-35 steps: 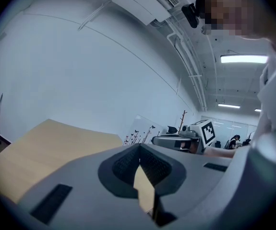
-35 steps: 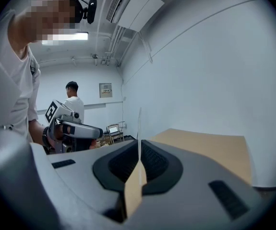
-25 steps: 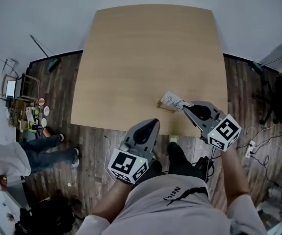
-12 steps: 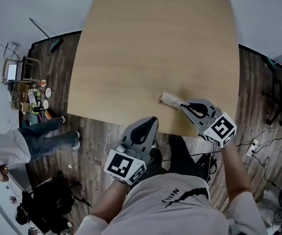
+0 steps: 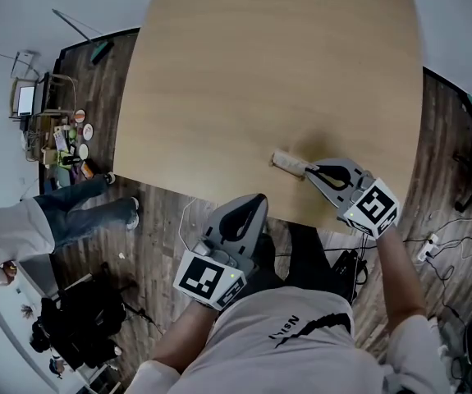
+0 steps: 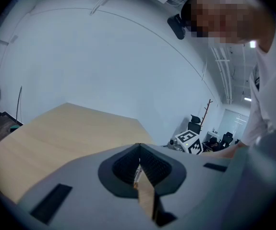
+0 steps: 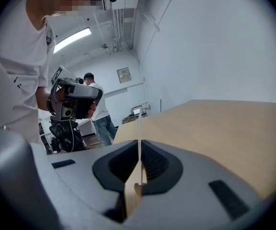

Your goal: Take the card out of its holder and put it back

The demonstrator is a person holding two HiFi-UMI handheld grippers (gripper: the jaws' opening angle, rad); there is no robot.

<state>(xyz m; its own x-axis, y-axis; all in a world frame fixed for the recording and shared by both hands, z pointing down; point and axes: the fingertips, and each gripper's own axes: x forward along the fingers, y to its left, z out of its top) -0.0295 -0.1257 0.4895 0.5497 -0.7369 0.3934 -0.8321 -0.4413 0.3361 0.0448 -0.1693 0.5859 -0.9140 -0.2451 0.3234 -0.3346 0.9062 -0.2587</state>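
Note:
A white card (image 5: 291, 164) stands low over its small wooden holder (image 5: 279, 159) near the front right edge of the light wooden table (image 5: 260, 64). My right gripper (image 5: 308, 171) is shut on the card's near end. In the right gripper view the card (image 7: 139, 133) shows edge-on as a thin white line rising from the shut jaws (image 7: 139, 169). Whether it sits in the slot I cannot tell. My left gripper (image 5: 258, 199) hangs shut and empty just off the table's front edge, and nothing shows between its pads (image 6: 138, 164).
A person in jeans (image 5: 71, 212) stands on the dark plank floor at the left, near a rack of small items (image 5: 59, 138). Cables (image 5: 433, 245) lie on the floor at the right. Office chairs (image 6: 194, 124) stand far behind the table.
The right gripper has lowered the card from above the holder down onto it. The head view has shifted toward the table. The left gripper has stayed put.

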